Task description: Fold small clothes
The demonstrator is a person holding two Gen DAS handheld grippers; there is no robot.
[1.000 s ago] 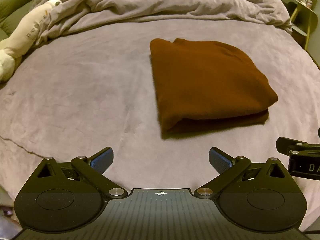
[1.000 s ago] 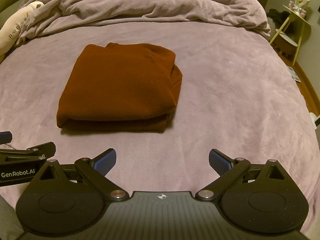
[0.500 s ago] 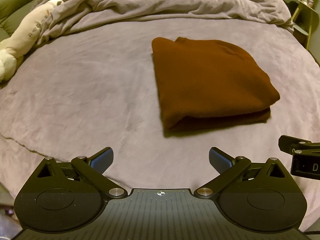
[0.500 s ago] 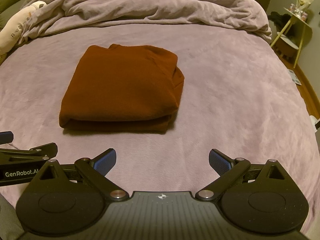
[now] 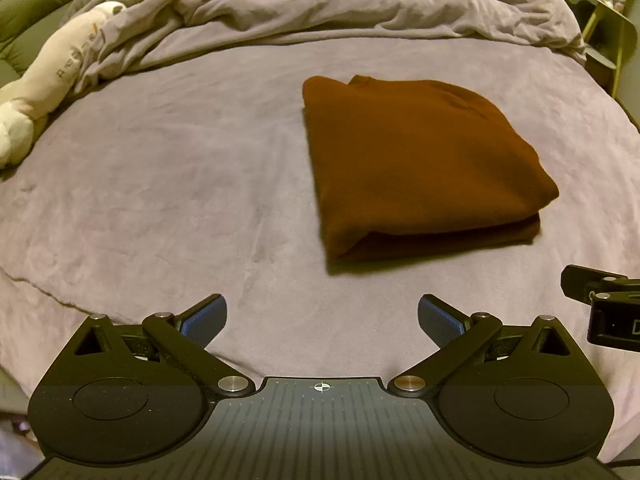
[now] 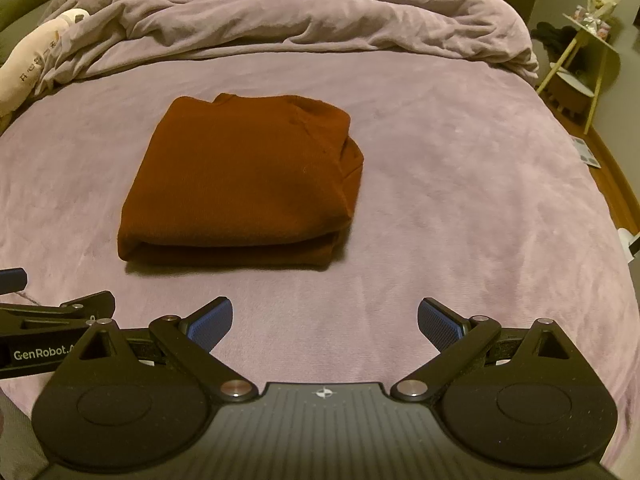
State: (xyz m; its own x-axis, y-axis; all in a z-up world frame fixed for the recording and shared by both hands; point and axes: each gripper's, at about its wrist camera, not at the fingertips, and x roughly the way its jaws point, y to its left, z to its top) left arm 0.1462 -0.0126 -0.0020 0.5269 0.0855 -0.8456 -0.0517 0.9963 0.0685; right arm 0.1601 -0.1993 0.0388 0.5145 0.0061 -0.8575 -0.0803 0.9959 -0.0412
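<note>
A rust-brown garment (image 5: 416,160) (image 6: 240,180) lies folded into a thick rectangle on the purple bed sheet (image 5: 180,200) (image 6: 460,200). My left gripper (image 5: 322,320) is open, hovering near the bed's front edge, short of the garment and to its left. My right gripper (image 6: 325,320) is open too, a little back from the garment's near folded edge. Neither holds anything. Each gripper's black body shows at the other view's side edge.
A rumpled purple duvet (image 5: 320,4) (image 6: 300,12) is heaped across the far side of the bed. A cream plush toy (image 5: 48,80) lies at the far left. A small yellow-legged side table (image 6: 588,52) stands right of the bed, above a wooden floor.
Both grippers have drawn back slightly from the garment, which now sits a bit farther away in both views. The garment itself has not moved. Both grippers stay open.
</note>
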